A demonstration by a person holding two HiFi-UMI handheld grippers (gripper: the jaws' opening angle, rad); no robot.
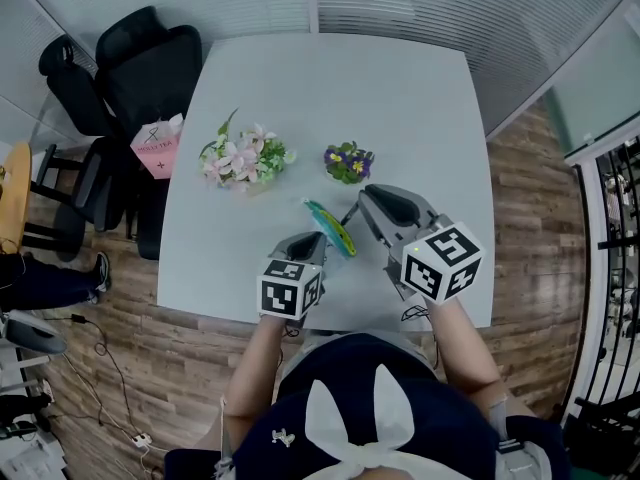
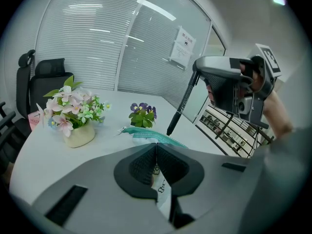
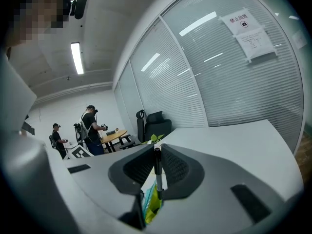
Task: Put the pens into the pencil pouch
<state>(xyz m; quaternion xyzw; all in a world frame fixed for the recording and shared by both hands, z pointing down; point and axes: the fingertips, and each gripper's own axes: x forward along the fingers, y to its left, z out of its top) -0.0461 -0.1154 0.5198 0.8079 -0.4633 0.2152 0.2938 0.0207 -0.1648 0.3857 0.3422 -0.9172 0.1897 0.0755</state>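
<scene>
Left tongs (image 2: 156, 145) clamp the pencil pouch (image 2: 151, 134) edge. Right tongs (image 3: 157, 152), clamped on the pen (image 2: 183, 104), should steer its tip into the opening just ahead of the left tongs.

A black pen (image 2: 183, 104) hangs tip-down, clamped in the right gripper (image 1: 364, 196), close over the teal, yellow-lined pencil pouch (image 1: 330, 228) lying on the grey table (image 1: 420, 118), its near end pinched by the left gripper (image 1: 316, 243).

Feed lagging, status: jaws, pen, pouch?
Left gripper shut on pouch edge. Right gripper shut on black pen, tip close to pouch, not inside. Pink flowers, purple flowers beyond, apart.
</scene>
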